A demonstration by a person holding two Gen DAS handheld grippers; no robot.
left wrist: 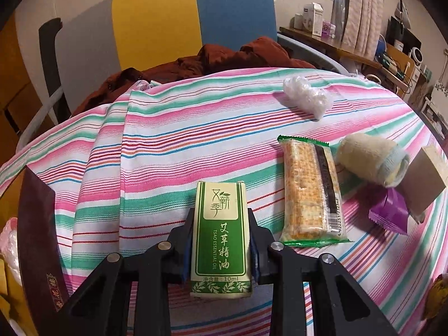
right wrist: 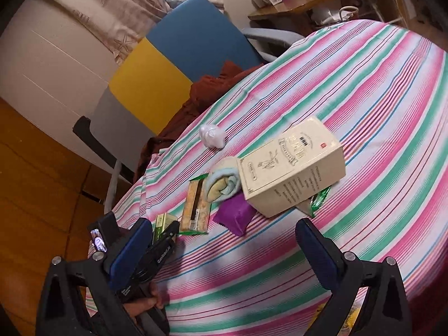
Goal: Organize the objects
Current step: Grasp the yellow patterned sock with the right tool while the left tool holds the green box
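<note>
Green-and-cream essential oil box (left wrist: 220, 240) sits pinched between the left gripper (left wrist: 221, 247) jaws, low over the striped cloth (left wrist: 168, 151) on the desk. Right gripper (right wrist: 226, 254) jaws are spread wide, holding nothing. Just beyond lie a cracker packet (left wrist: 309, 190), a purple sachet (right wrist: 233, 218), a rolled towel (right wrist: 222, 186) and a cream carton (right wrist: 294, 170); farther off, crumpled plastic (left wrist: 306, 96).

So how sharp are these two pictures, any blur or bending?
Left wrist view: crisp print on the green box, though the striped tablecloth bulges from fisheye. Right wrist view: softer, the cream box lettering smeared, the room tilted and curved.
</note>
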